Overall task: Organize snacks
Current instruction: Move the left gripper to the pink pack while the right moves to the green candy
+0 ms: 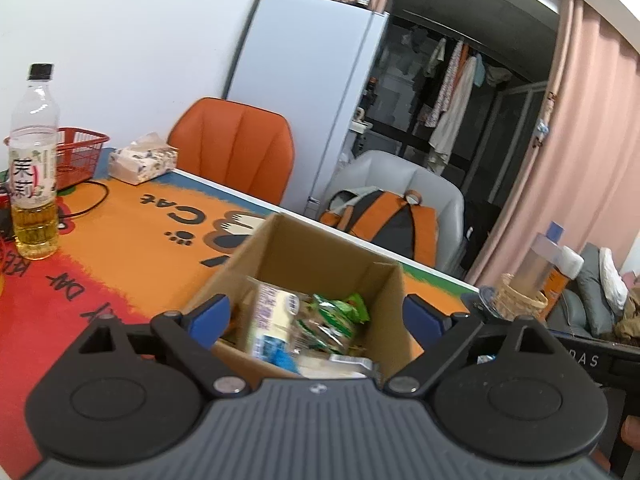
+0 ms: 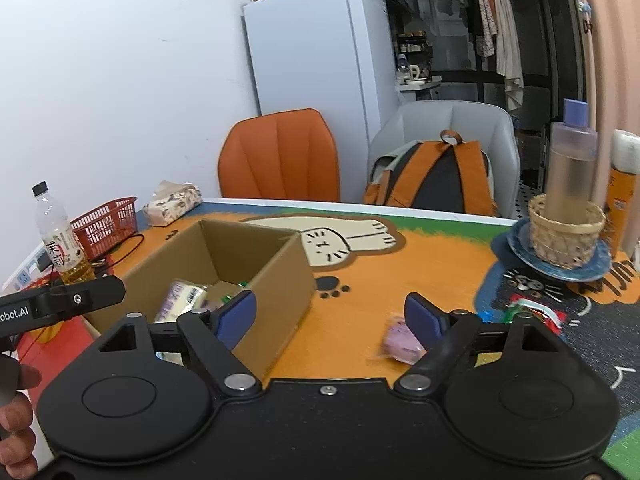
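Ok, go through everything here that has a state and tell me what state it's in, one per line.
left gripper: jaws open, empty, over the box
right gripper: jaws open, empty
cardboard box: open-topped, snacks inside
green snack packet: in the box
purple snack packet: loose on the table mat
tea bottle: upright, capped, partly full
red basket: upright; contents not visible

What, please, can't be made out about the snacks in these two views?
- Left wrist: packets in the box are motion-blurred; lower ones hidden behind the left tool.
- Right wrist: purple snack blurred, partly behind a finger; red-green wrapper too small to identify.
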A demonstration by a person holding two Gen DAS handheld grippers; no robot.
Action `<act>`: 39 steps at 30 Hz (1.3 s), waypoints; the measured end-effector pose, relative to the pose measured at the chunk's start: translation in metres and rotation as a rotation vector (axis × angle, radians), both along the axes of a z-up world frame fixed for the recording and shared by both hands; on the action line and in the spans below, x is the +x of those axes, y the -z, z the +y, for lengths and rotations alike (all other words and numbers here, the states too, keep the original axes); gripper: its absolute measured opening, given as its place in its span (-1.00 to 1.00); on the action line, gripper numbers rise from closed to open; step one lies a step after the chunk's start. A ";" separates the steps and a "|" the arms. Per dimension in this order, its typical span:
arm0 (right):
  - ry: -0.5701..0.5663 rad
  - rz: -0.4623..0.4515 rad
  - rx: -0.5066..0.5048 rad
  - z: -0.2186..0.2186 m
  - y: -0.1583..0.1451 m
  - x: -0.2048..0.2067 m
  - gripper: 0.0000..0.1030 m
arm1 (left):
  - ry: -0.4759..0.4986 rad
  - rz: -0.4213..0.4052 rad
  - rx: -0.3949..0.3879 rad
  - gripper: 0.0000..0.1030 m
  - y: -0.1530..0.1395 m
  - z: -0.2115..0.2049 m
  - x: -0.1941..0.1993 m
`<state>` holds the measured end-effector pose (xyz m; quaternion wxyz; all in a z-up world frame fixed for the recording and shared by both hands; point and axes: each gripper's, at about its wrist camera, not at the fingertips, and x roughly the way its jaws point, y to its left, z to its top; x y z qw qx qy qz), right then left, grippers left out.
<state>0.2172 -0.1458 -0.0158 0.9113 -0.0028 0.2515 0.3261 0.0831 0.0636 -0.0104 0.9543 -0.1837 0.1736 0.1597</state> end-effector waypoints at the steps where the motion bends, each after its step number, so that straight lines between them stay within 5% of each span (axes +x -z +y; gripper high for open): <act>1: 0.005 0.002 -0.001 -0.004 0.001 0.000 0.64 | 0.007 0.004 0.003 0.83 0.000 -0.003 0.002; 12: 0.039 0.030 0.006 -0.039 0.004 0.003 1.00 | 0.091 0.031 0.018 0.87 -0.002 -0.033 0.013; 27: 0.105 0.066 -0.002 -0.089 0.009 0.014 1.00 | 0.245 0.098 0.023 0.87 -0.002 -0.078 0.040; 39: 0.199 0.089 0.043 -0.131 0.012 0.040 0.98 | 0.279 0.098 0.037 0.87 -0.010 -0.103 0.079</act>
